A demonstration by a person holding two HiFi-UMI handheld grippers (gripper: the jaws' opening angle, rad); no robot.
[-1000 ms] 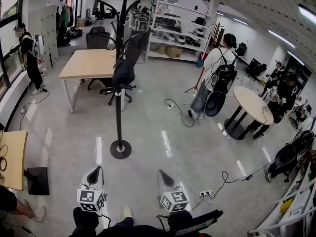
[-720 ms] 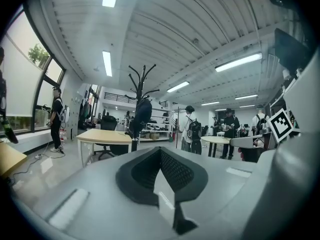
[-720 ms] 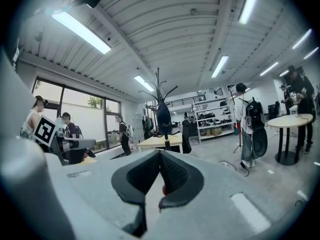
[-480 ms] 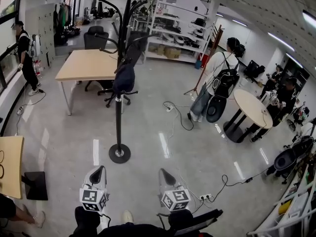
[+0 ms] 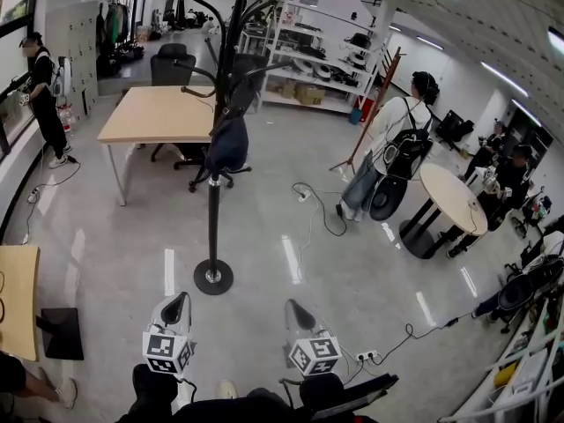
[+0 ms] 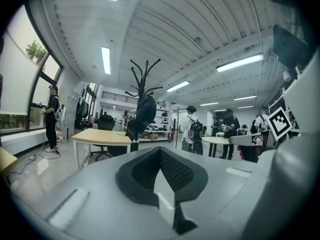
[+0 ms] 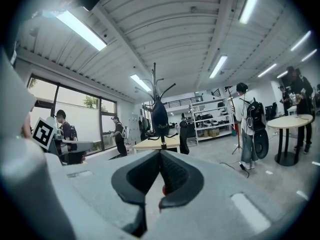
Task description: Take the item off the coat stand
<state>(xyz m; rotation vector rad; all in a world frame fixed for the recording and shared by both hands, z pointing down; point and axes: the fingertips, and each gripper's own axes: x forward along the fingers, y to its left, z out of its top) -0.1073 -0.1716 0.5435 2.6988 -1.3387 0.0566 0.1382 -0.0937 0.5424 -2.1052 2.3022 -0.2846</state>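
Bag (image 5: 227, 144) on coat stand (image 5: 213, 227), well beyond left tool (image 5: 177, 301) and right tool (image 5: 291, 307), both closed.

Black coat stand (image 5: 213, 227), navy bag (image 5: 229, 144)

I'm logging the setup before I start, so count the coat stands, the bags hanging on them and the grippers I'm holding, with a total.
Coat stand: 1
Dark bag hanging on it: 1
Grippers: 2 (left gripper, right gripper)
Total: 4
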